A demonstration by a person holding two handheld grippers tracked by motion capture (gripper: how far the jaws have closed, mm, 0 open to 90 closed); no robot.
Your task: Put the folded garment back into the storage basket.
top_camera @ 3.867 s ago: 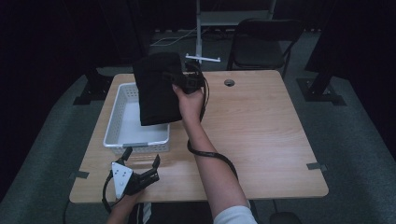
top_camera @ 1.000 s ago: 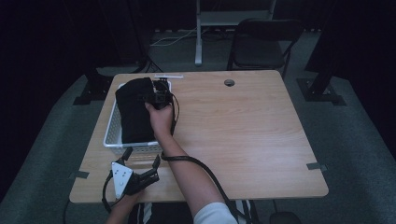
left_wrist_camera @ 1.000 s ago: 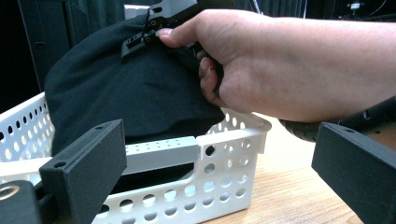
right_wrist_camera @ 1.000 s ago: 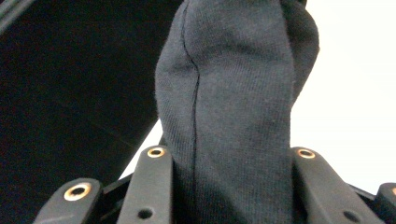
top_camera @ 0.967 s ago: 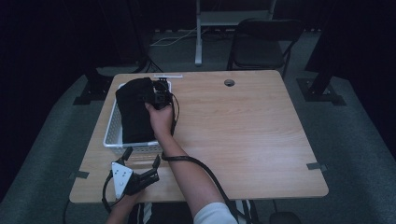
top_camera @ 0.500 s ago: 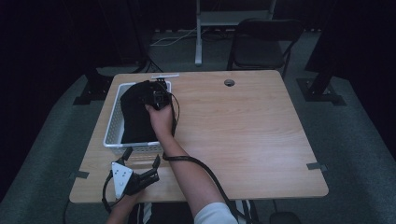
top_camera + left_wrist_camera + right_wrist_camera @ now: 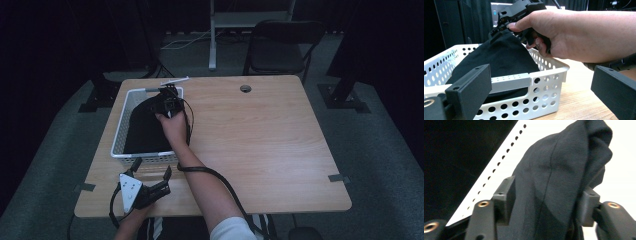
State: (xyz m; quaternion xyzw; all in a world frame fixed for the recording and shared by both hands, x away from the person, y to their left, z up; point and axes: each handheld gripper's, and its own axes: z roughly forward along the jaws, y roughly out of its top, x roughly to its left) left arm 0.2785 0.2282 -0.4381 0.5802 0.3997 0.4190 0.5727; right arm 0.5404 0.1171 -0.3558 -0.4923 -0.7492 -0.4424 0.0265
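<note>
Dropping black cloth garment (image 7: 145,125) into white perforated plastic basket (image 7: 120,151).
Right gripper (image 7: 167,97) jaws just been opening, roughly half apart, fold loose between them. Lift straight up so nothing snags. Left gripper (image 7: 150,176) idle, jaws wide, empty.

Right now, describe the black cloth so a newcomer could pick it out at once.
Start at the wooden table and go to the white perforated basket at its left side. The black cloth lies heaped inside it, its top bunched between the jaws of the right gripper. It is the one soft, dark thing in the basket.
</note>
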